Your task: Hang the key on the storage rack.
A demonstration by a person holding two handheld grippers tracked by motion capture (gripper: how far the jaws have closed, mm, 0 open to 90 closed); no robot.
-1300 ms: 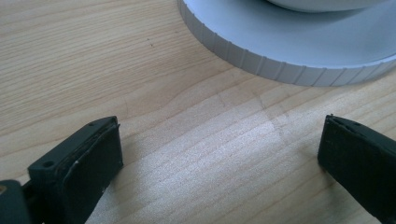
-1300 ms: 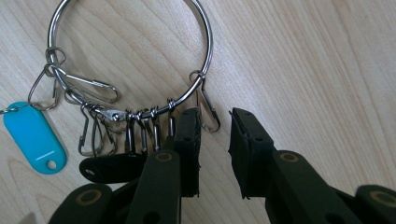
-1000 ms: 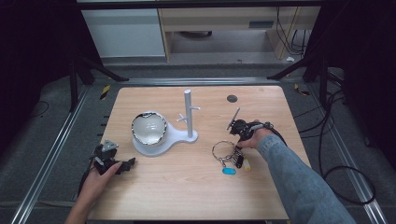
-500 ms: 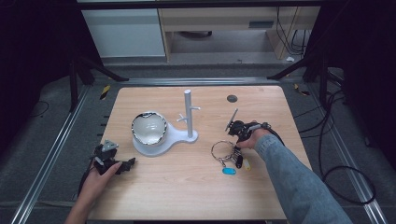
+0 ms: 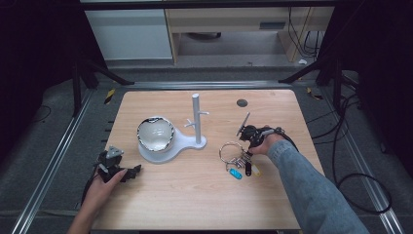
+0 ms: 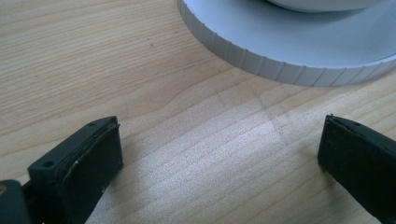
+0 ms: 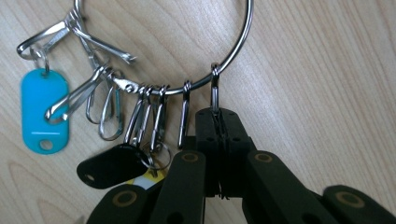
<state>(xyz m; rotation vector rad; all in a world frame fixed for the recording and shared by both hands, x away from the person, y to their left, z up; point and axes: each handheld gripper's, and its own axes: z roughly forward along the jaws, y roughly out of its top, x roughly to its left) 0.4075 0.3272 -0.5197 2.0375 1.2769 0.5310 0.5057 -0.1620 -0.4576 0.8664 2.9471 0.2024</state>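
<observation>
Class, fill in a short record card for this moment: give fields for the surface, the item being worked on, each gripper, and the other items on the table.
surface: light wooden table
item worked on: large metal key ring with clips and coloured tags
right gripper: shut on one metal clip of the ring
left gripper: open, nothing between its fingers
other items: white peg stand with white bowl on its base

Key ring [image 5: 232, 150] on table [image 5: 195, 204], right of stand [image 5: 197, 122]; bowl [image 5: 155, 133] on stand base, left of post; tags [image 5: 242, 170] lie in front of ring, near person
</observation>
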